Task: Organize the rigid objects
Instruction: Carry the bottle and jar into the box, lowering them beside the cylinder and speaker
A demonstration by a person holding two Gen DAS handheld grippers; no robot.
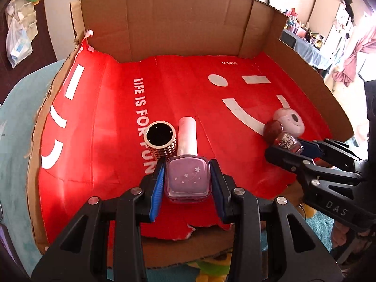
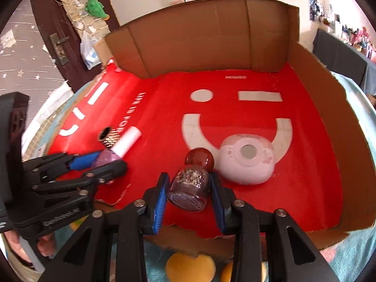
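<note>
My left gripper [image 1: 187, 176] is shut on a lilac nail polish bottle [image 1: 187, 178] with a white cap, low over the red sheet; it also shows in the right wrist view [image 2: 105, 159]. A studded gold ring-shaped cylinder [image 1: 160, 141] stands just left of the white cap. My right gripper [image 2: 189, 189] is shut on a glittery red nail polish bottle [image 2: 190, 183] with a round dark red cap, seen at the right of the left wrist view [image 1: 287, 142]. A pink-white round dish [image 2: 246, 162] lies upside down, touching that cap.
All lies on a red printed sheet [image 1: 117, 129] inside an opened cardboard box with a tall back wall [image 1: 178, 23] and a low right flap [image 2: 340, 122]. Teal cloth surrounds the box. A door and hanging bags stand at the left.
</note>
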